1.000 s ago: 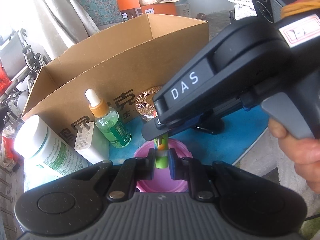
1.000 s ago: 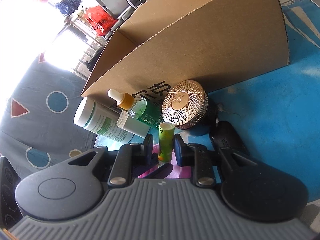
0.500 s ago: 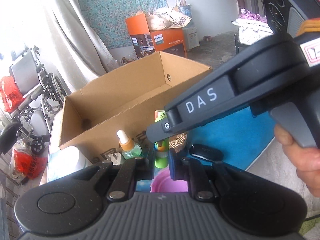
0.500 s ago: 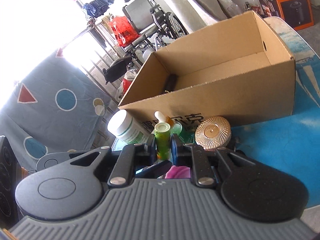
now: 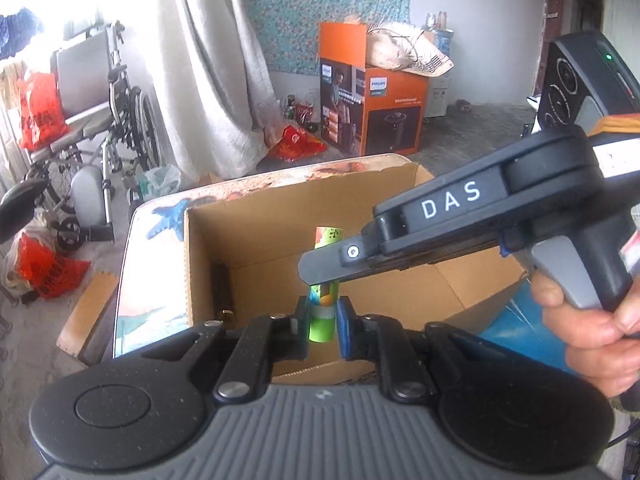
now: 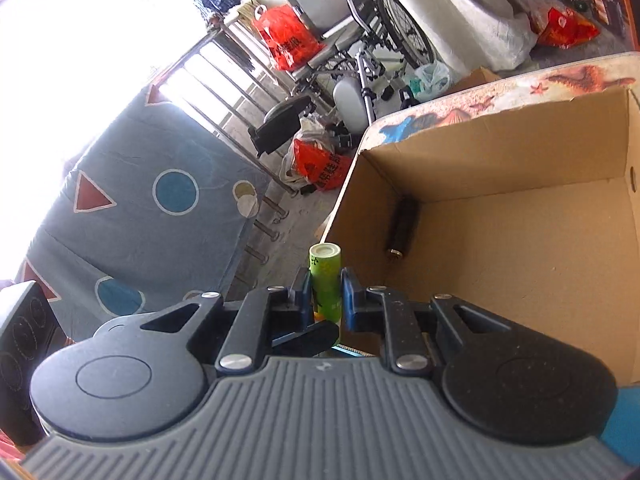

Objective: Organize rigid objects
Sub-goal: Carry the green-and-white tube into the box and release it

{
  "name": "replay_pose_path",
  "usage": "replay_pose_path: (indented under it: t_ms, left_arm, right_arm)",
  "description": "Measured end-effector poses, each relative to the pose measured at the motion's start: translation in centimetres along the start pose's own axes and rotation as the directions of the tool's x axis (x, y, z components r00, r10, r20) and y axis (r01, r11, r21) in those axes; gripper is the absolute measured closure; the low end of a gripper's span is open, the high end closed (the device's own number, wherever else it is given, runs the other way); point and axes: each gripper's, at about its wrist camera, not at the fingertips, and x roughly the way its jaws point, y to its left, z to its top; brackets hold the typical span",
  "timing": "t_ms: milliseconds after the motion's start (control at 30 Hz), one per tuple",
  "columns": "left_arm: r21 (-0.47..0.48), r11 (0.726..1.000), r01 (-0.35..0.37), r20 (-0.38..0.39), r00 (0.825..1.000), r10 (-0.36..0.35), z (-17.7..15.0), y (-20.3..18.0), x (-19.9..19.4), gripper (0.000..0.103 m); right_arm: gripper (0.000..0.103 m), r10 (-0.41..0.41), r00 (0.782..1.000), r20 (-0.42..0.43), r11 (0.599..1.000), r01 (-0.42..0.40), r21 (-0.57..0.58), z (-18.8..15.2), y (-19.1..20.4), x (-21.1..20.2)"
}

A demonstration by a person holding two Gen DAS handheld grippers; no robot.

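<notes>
left wrist view: left gripper [image 5: 322, 322] is clamped shut on the lower part of a small green tube [image 5: 325, 280], which stands upright between its blue pads. the right gripper [image 5: 320, 268] reaches in from the right side of the picture, held by a hand [image 5: 592, 328], and its dark fingers cross the tube higher up. the doubled hold probably steadies a short, slippery cylinder while it is carried. behind and below sits the open cardboard box [image 5: 400, 276] on a table with a printed cloth [image 5: 160, 224], so the tube hangs above the box mouth, seemingly so it can go straight down inside.

right wrist view: right gripper [image 6: 326, 300] is closed on the same green tube [image 6: 325, 276], cap end up, and a finger of the left gripper [image 6: 308, 336] shows just under it. the cardboard box [image 6: 480, 152] lies open ahead to the right, with a dark cylinder [image 6: 402, 228] lying along its far corner. here the tube appears just outside the box's near left corner.
</notes>
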Motion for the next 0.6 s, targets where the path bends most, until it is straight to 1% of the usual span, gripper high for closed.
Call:
replay_pose_path:
  t_ms: [67,100,167,200,233,333,400,433,467,500,533,567,600]
  left_arm:
    - [-0.012,0.999,-0.030,-0.048,0.998,0.029,0.2,1.1,1.6,0.087]
    - [-0.015,0.999,-0.048,-0.073,0.996,0.047,0.3,1.7,2.7,0.086]
    - [-0.031,0.997,-0.074,-0.110,0.991,0.070,0.2,2.9,3.7,0.085]
    - [-0.041,0.996,-0.076,-0.122,0.990,0.070,0.0,3.2,4.0,0.082]
    - [-0.051,0.996,-0.074,-0.128,0.990,0.067,-0.1,3.5,4.2,0.078]
    - [-0.063,0.996,-0.066,-0.117,0.991,0.059,0.1,4.5,4.0,0.072]
    - [-0.060,0.995,-0.078,-0.110,0.991,0.071,0.0,4.4,3.7,0.072]
    - [-0.061,0.995,-0.081,-0.105,0.992,0.074,-0.1,4.5,3.5,0.070]
    - [-0.065,0.995,-0.081,-0.098,0.992,0.074,-0.1,4.5,3.3,0.070]
    - [-0.072,0.994,-0.080,-0.087,0.993,0.074,-0.1,4.5,3.0,0.069]
    - [-0.077,0.994,-0.081,-0.075,0.994,0.075,-0.2,4.5,2.6,0.067]
    - [-0.081,0.993,-0.082,-0.057,0.995,0.078,-0.3,4.4,2.0,0.066]
    - [-0.080,0.993,-0.082,-0.041,0.996,0.079,-0.5,4.4,1.3,0.064]
  right_arm:
    - [0.088,0.003,0.996,-0.089,0.998,0.003,0.066,1.9,-1.4,3.3]
    - [0.088,-0.003,0.991,-0.136,0.995,0.016,0.095,2.6,-2.3,5.1]
    - [0.088,-0.015,0.977,-0.212,0.991,0.042,0.123,3.0,-3.4,8.1]
    - [0.088,-0.022,0.970,-0.242,0.990,0.056,0.133,3.2,-4.0,9.2]
    - [0.088,-0.029,0.958,-0.286,0.987,0.073,0.144,3.1,-4.7,10.7]
    - [0.088,-0.073,0.926,-0.370,0.983,0.128,0.127,2.7,-5.7,14.1]
    - [0.087,-0.107,0.909,-0.404,0.983,0.159,0.097,2.4,-5.6,15.7]
    - [0.085,-0.119,0.900,-0.419,0.982,0.169,0.082,2.5,-5.5,16.4]
    - [0.085,-0.125,0.897,-0.424,0.983,0.170,0.069,2.4,-5.3,16.8]
    - [0.084,-0.136,0.898,-0.418,0.983,0.176,0.057,2.5,-5.0,17.0]
    - [0.077,-0.143,0.902,-0.407,0.984,0.175,0.044,2.5,-4.7,16.9]
    - [0.068,-0.142,0.910,-0.390,0.985,0.169,0.035,2.5,-4.4,16.5]
    - [0.063,-0.139,0.920,-0.367,0.986,0.163,0.034,2.6,-4.1,15.9]
